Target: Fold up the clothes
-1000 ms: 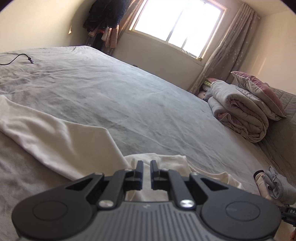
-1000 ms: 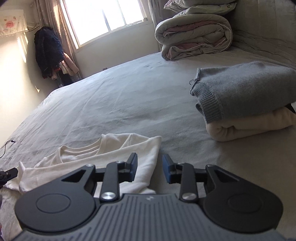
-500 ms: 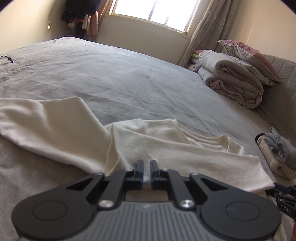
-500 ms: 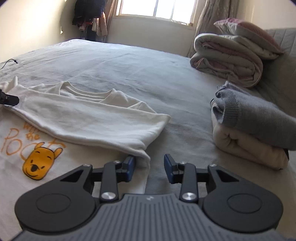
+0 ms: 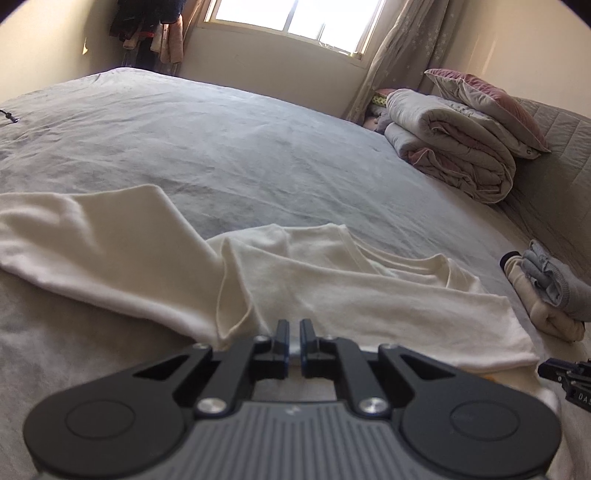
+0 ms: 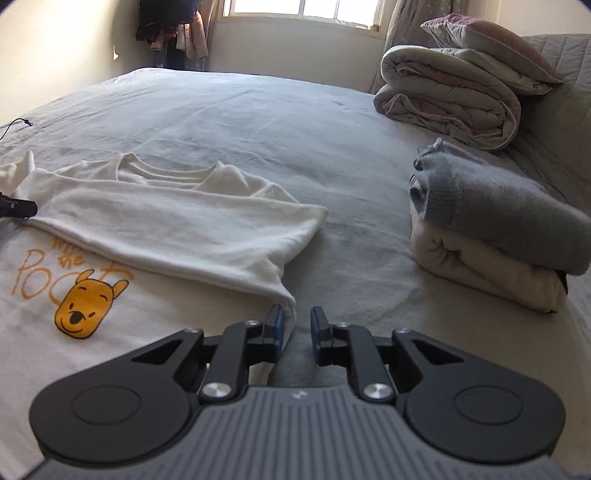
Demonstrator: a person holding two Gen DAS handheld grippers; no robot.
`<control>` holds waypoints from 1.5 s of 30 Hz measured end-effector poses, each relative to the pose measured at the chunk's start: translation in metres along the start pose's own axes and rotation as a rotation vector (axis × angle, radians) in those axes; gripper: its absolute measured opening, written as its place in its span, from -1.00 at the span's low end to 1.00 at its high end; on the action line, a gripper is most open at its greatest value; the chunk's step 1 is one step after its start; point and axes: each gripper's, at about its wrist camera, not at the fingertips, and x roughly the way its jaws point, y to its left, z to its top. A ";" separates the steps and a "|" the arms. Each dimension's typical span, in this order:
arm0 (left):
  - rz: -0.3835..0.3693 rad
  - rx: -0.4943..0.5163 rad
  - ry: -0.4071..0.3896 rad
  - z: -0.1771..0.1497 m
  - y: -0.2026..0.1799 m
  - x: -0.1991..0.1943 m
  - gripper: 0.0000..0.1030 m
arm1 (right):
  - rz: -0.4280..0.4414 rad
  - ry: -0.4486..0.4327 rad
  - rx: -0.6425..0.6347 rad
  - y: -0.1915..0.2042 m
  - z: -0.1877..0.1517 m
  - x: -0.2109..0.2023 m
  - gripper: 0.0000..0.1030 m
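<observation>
A cream long-sleeved shirt (image 6: 166, 221) with an orange bear print (image 6: 83, 306) lies flat on the grey bed (image 6: 277, 122). One sleeve is folded across its chest. My left gripper (image 5: 293, 328) sits low over the shirt (image 5: 369, 295), with its jaws pressed together on a bit of cream fabric. In the right wrist view its tip (image 6: 18, 208) shows at the shirt's left edge. My right gripper (image 6: 297, 325) is open at the shirt's right edge. The folded sleeve's corner touches its left finger (image 6: 277, 325). Its tip also shows in the left wrist view (image 5: 565, 373).
A stack of folded clothes (image 6: 498, 221), grey on cream, rests on the bed to the right. A rolled duvet (image 6: 450, 96) and a pillow (image 6: 491, 40) lie at the head end. A black cable (image 6: 18, 123) trails at the far left. Clothes (image 6: 166, 22) hang by the window.
Both grippers have drawn back toward the near edge, bringing the whole shirt and its print into view. The right jaws have narrowed to about half their earlier gap. The left jaws stay pressed together.
</observation>
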 end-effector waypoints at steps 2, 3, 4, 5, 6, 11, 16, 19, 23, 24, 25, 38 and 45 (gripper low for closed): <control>-0.012 -0.012 -0.013 0.003 0.001 -0.004 -0.89 | 0.027 -0.063 0.021 0.000 0.008 -0.013 -0.49; -0.018 -0.018 -0.020 0.004 0.002 -0.006 -0.89 | 0.054 -0.091 0.048 0.000 0.011 -0.017 -0.49; -0.021 -0.022 -0.021 0.005 0.003 -0.007 -0.89 | 0.090 -0.112 0.074 0.001 0.014 -0.019 -0.49; -0.008 -0.020 0.002 0.004 0.004 -0.003 -0.89 | 0.119 -0.128 0.093 0.003 0.016 -0.019 -0.49; 0.009 -0.019 0.026 0.003 0.006 0.000 -0.89 | 0.128 -0.126 0.093 0.008 0.016 -0.015 -0.49; 0.017 -0.115 0.039 0.007 0.020 -0.005 -0.89 | 0.132 -0.005 0.063 0.026 0.006 0.016 -0.49; 0.141 -0.144 -0.055 0.020 0.027 -0.030 -0.52 | 0.107 0.061 0.049 0.034 0.011 0.014 -0.35; 0.232 -0.155 -0.079 0.021 0.035 -0.031 -0.04 | 0.163 0.043 0.109 0.032 0.014 0.004 -0.09; 0.340 -0.183 -0.091 0.021 0.049 -0.026 0.14 | 0.164 0.052 0.115 0.038 0.019 -0.003 0.00; 0.367 -0.190 -0.094 0.021 0.053 -0.024 0.16 | 0.160 0.055 0.113 0.039 0.020 -0.003 0.01; 0.394 -0.197 -0.097 0.021 0.056 -0.023 0.18 | 0.159 0.057 0.114 0.039 0.021 -0.003 0.03; 0.676 -0.309 -0.169 0.022 0.092 -0.008 -0.63 | 0.112 0.095 0.159 0.028 0.024 -0.006 0.13; 0.649 -0.345 -0.296 0.025 0.084 -0.027 -0.89 | 0.106 0.078 0.142 0.026 0.027 -0.013 0.14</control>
